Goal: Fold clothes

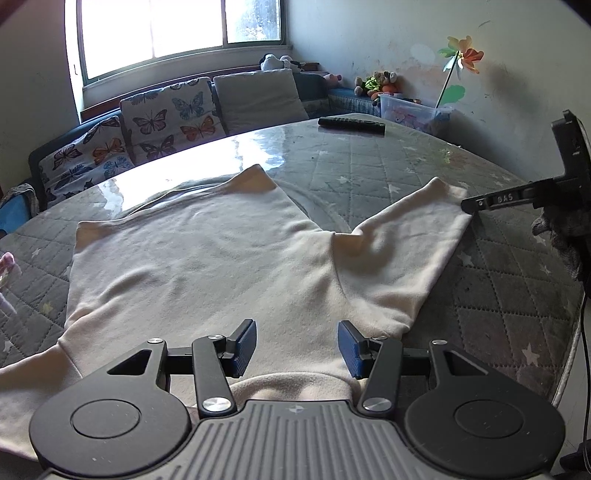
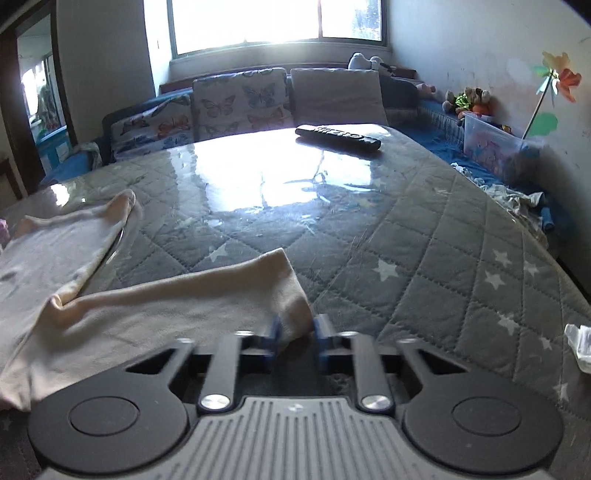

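Left wrist view: your left gripper (image 1: 297, 347) hangs over the collar end of the cream garment (image 1: 192, 266), jaws apart with bare cloth showing between the blue pads (image 1: 246, 347). You hold nothing with it.

- Garment lies spread on the table (image 1: 498, 295), which carries a grey quilted, star-printed cover under a glossy sheet. Body runs away from the camera toward the window (image 1: 177, 29).
- Right sleeve (image 1: 406, 240) angles out to the right, flat on the cover, with a soft crease near the shoulder.
- Your right gripper (image 1: 474, 205) enters from the right edge; its black finger tip sits at the cuff corner of that sleeve.

Right wrist view: the right gripper (image 2: 295, 341) has its jaws drawn narrow around the sleeve (image 2: 166, 310) cuff. Pads are motion-blurred; cloth is bunched between them. Whether the pads already press the cloth cannot be told from this blurred frame, though the gap is small and the cuff fills it.

- Garment body (image 2: 55, 251) lies to the left in this view, apart from the sleeve end.
- A black remote (image 2: 338, 138) rests at the far side of the table, well apart from the garment.
- Butterfly-print cushions (image 2: 240, 101) line the sofa beyond the table, under the window.
- Plastic bin (image 2: 491, 147) and soft toys (image 2: 469, 99) stand along the right wall; a pinwheel (image 2: 557, 79) stands just beside the bin.
- White crumpled scrap (image 2: 581, 343) lies at the table's right edge.
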`<act>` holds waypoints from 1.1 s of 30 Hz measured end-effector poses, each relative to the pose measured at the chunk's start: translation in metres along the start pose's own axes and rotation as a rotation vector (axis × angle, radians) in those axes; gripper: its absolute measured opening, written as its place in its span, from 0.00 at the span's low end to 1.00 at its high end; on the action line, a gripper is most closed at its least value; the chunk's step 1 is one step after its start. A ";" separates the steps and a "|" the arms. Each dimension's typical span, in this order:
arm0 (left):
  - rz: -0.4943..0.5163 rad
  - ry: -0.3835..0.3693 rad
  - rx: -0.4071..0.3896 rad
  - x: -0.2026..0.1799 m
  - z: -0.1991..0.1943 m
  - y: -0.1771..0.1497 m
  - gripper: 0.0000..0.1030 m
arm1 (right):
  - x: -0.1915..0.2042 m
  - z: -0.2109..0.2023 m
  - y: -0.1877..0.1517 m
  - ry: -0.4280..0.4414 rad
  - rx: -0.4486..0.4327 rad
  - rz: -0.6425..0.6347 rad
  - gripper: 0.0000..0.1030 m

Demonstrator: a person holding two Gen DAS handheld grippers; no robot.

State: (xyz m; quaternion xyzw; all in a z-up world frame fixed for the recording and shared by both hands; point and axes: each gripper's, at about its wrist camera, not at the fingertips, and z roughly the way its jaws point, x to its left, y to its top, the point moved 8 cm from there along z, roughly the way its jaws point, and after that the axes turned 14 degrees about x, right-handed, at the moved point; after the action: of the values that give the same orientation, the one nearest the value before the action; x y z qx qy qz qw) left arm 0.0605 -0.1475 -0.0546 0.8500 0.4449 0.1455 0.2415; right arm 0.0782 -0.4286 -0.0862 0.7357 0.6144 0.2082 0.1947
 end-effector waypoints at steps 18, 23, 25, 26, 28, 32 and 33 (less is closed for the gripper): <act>0.027 -0.036 0.004 -0.010 0.012 -0.002 0.51 | 0.028 -0.072 0.039 0.086 -0.144 -0.026 0.07; -0.017 -0.028 -0.044 0.010 -0.009 -0.006 0.51 | 0.081 -0.112 0.060 0.150 -0.207 -0.159 0.07; -0.043 -0.014 -0.061 0.022 -0.019 -0.010 0.51 | 0.108 -0.126 0.065 0.179 -0.226 -0.220 0.07; -0.056 -0.006 -0.069 0.029 -0.023 -0.013 0.51 | 0.123 -0.132 0.067 0.194 -0.235 -0.252 0.07; -0.085 0.013 -0.082 0.043 -0.032 -0.019 0.51 | 0.150 -0.139 0.069 0.223 -0.245 -0.311 0.07; -0.147 0.048 -0.098 0.071 -0.045 -0.036 0.51 | 0.206 -0.145 0.069 0.280 -0.245 -0.424 0.07; -0.164 0.054 -0.100 0.078 -0.048 -0.040 0.51 | 0.221 -0.143 0.068 0.296 -0.237 -0.450 0.07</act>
State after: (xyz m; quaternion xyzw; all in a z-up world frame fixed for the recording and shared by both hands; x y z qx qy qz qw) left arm 0.0543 -0.0502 -0.0335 0.7933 0.5117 0.1701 0.2826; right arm 0.0911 -0.2180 0.0853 0.5146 0.7553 0.3350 0.2291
